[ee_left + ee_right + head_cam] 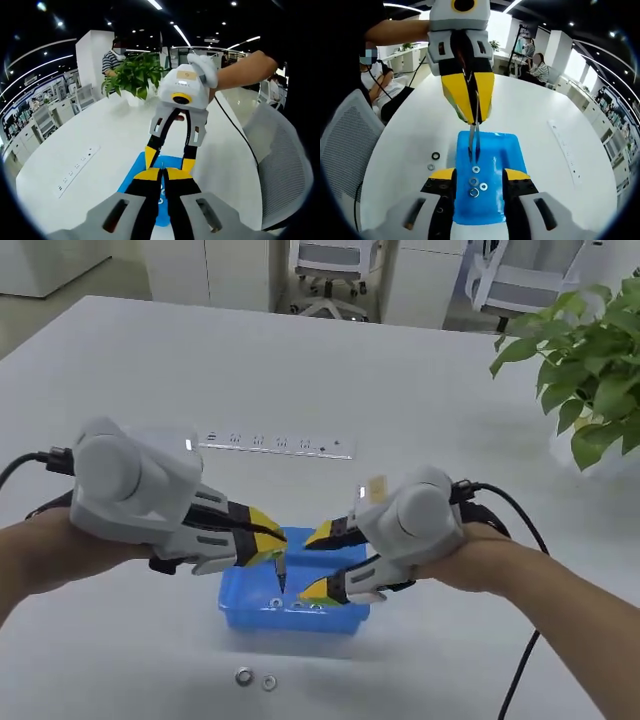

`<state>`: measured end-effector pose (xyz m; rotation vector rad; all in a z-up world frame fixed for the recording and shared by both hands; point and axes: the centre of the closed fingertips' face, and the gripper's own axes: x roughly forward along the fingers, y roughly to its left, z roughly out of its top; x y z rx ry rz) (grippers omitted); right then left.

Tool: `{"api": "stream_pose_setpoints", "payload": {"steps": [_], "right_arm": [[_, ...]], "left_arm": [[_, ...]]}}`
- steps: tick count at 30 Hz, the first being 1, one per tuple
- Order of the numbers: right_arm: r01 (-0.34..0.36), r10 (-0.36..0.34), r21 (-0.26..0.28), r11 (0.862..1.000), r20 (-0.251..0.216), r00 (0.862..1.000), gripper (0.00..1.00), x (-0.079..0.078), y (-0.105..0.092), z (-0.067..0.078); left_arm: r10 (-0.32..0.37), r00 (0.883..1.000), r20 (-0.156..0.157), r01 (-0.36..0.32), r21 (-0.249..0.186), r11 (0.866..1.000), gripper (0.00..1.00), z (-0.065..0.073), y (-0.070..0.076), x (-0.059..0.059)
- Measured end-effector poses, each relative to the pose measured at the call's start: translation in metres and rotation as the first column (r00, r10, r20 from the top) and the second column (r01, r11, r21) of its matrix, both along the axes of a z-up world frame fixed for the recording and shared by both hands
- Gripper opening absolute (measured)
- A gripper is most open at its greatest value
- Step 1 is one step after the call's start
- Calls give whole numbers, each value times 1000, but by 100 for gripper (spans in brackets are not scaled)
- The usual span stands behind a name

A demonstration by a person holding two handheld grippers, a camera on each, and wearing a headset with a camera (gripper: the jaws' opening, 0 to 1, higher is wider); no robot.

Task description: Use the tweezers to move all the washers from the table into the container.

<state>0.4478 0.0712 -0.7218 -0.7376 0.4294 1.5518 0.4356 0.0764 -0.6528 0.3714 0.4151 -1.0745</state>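
Two grippers, both mine. My left gripper has its jaws pressed together on slim silver metal tweezers. Their tips point down over the shallow blue plastic container; whether they carry anything I cannot tell. My right gripper has its jaws spread, pinching nothing, and hovers over the container's right end.

Four small round metal washers lie in the container, close together. Two more washers sit side by side on the white worktop, one and the other, near its near edge, just in front of the container.

One white power strip lies toward the far edge.

Step in hand, as I judge it: delivery over the container, with two washers yet to fetch. To do it well, I should hold the tweezers firmly so they cannot twist, lift clear of the container wall, and take each washer singly by its rim.
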Motion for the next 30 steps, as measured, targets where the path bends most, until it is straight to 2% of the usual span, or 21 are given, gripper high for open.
{"api": "stream_pose_setpoints", "payload": {"steps": [9,18,30], "right_arm": [[76,-76,-8,997,-3,997,46,-4,-19,4],[165,-165,-5,986,-27,986,56,-10,-37,5],[258,-256,20,966,-67,964,69,-22,-55,3]], "left_arm": [[-6,1000,2,6,3,1000,6,8,-1,-12],[-18,1000,-4,18,8,1000,6,12,-3,-26],[-38,999,-24,38,16,999,6,3,-8,-42]]}}
